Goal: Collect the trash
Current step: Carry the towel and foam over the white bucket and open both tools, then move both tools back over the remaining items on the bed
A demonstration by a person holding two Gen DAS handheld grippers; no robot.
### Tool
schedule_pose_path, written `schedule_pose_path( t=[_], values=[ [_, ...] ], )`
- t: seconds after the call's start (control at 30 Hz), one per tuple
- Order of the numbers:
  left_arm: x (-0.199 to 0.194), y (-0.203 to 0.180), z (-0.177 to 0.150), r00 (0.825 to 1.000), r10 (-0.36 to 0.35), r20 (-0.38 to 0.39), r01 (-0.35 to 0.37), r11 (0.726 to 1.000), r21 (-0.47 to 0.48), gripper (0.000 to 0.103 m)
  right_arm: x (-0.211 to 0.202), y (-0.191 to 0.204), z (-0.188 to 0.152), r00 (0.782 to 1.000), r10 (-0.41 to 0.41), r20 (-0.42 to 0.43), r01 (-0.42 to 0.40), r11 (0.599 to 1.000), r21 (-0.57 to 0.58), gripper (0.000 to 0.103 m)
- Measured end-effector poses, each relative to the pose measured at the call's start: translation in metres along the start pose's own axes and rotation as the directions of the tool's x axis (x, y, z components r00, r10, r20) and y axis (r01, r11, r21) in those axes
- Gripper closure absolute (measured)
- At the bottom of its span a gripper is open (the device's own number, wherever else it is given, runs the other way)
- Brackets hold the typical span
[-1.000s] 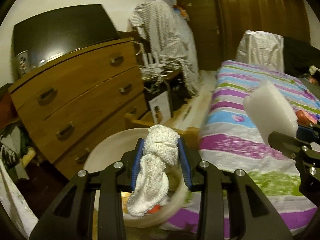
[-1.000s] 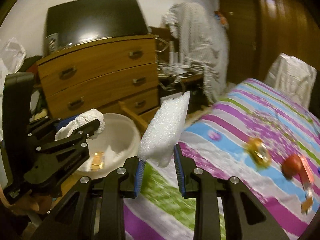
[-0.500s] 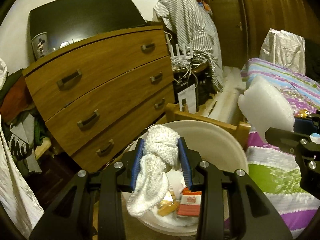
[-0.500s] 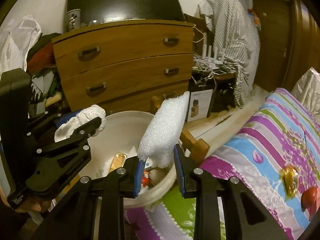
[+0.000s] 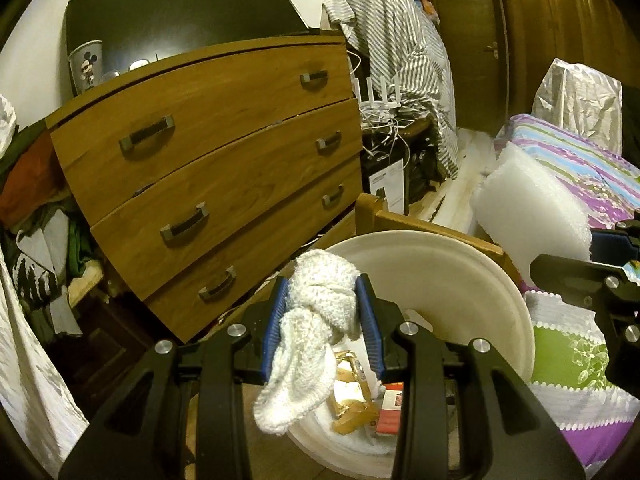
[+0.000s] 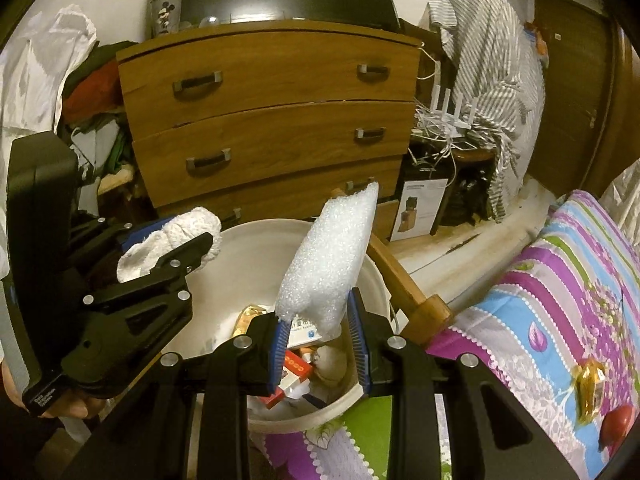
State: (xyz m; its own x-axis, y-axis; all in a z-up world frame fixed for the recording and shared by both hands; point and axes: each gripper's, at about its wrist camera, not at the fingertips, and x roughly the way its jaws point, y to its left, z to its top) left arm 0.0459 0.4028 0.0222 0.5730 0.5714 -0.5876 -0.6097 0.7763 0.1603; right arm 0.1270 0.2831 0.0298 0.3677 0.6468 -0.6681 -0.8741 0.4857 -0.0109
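White bin [image 5: 472, 280] now sits right beneath us, having swung in from the side. Our left gripper [image 5: 322, 320] pinches a rag [image 5: 316, 320], our right [image 6: 318, 340] pinches foam [image 6: 332, 256]; both hang over it, ready to drop.

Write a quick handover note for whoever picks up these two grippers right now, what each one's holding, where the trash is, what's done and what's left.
Left hand-held gripper: shut on the white cloth, hanging above the white bin.
Right hand-held gripper: shut on the white foam piece, above the bin's near rim.
Done: wrappers and a red carton already lie in the bin.
Left: release both pieces into the bin, then probably go back to the striped bedspread, where a gold wrapper and a red item lie.
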Motion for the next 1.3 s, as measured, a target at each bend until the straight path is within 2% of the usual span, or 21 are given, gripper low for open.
schedule_pose_path(
  t=[0.33, 0.37, 0.4, 0.43, 0.5, 1.07, 1.3],
  values=[
    [0.008, 0.003, 0.002, 1.0, 0.005, -0.005, -0.005, 1.0, -0.002, 0.069, 0.016, -0.001, 0.009, 1.0, 0.017, -0.015, -0.018, 0.999, -0.047, 0.073],
    [0.01, 0.003, 0.003, 1.0, 0.006, -0.005, -0.006, 1.0, -0.004, 0.069, 0.018, 0.0, 0.009, 1.0, 0.019, -0.017, -0.02, 0.998, -0.054, 0.07],
    [0.012, 0.003, 0.003, 1.0, 0.007, -0.004, -0.007, 1.0, -0.004, 0.066, 0.02, -0.001, 0.009, 1.0, 0.021, -0.022, -0.023, 0.998, -0.063, 0.061],
    [0.015, 0.003, 0.003, 1.0, 0.008, -0.006, -0.008, 1.0, 0.0, 0.061, 0.022, 0.0, 0.009, 1.0, -0.002, -0.023, 0.0, 0.997, -0.078, 0.048],
    [0.021, 0.001, 0.0, 1.0, 0.013, -0.022, -0.013, 1.0, 0.007, 0.023, 0.022, -0.001, 0.008, 1.0, -0.021, -0.01, 0.02, 0.996, -0.089, 0.043],
    [0.025, 0.009, -0.005, 0.999, 0.027, -0.04, -0.028, 1.0, -0.004, 0.022, 0.018, -0.023, -0.015, 0.999, -0.032, -0.017, 0.031, 0.999, -0.043, 0.043],
    [0.013, 0.003, -0.007, 1.0, -0.015, -0.025, 0.015, 1.0, -0.008, 0.022, 0.001, -0.036, -0.032, 0.999, -0.04, 0.019, 0.04, 0.999, 0.002, 0.043]
  ],
)
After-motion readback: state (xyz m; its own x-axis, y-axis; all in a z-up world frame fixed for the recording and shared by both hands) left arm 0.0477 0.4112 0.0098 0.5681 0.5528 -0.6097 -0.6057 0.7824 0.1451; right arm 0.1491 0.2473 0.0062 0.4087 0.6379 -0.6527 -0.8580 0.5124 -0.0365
